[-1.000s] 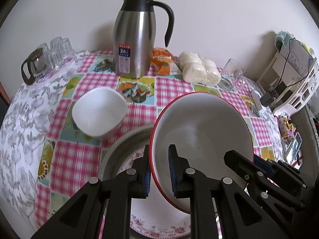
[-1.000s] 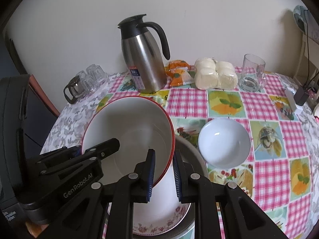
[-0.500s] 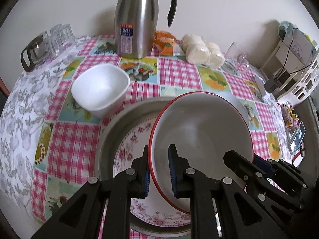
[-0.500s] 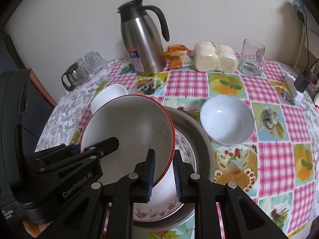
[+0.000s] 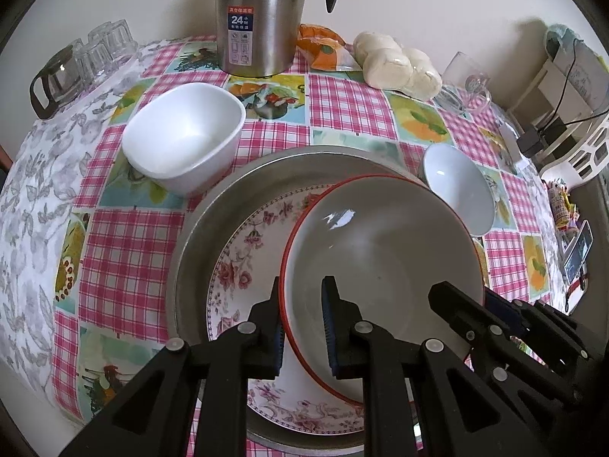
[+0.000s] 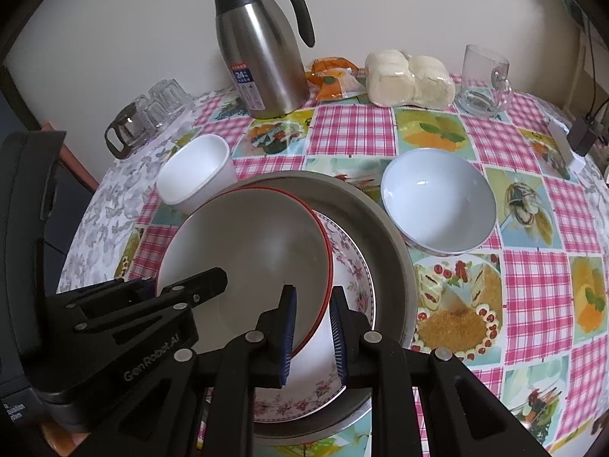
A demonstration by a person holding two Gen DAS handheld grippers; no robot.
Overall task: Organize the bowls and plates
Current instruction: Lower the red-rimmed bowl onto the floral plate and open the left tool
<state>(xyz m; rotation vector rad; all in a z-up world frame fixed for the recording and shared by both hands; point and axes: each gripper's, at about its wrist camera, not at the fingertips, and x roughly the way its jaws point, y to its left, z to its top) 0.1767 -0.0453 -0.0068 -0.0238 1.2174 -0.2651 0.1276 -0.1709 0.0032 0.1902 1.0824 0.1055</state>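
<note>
A plain pale wall is backing a round surface (image 6: 533, 278) that is wearing a pink checked cloth with fruit pictures. At its far edge a steel thermos jug (image 6: 262, 57), wrapped buns (image 6: 411, 78) and a glass mug (image 6: 483, 80) are standing. Nearer, a metal basin (image 5: 213, 236) is holding a floral plate (image 5: 247, 251), and the red-rimmed bowl (image 5: 380, 251) is hanging over that plate, tilted, gripped from two sides. The left hand-held gripper (image 5: 302, 327) is clamping the bowl's near-left rim between its blue pads, and the right hand-held gripper (image 6: 312, 327) is clamping the opposite rim the same way. Whether the bowl's foot is already touching the plate cannot be told. The bowl is sitting directly between the two grippers, off-centre toward the basin's right as the left wrist view has it, so lowering seems to need a small shift inward. A square white bowl (image 5: 186, 141) and a round white bowl (image 6: 437, 202) are waiting just beside the basin, one on each side.
</note>
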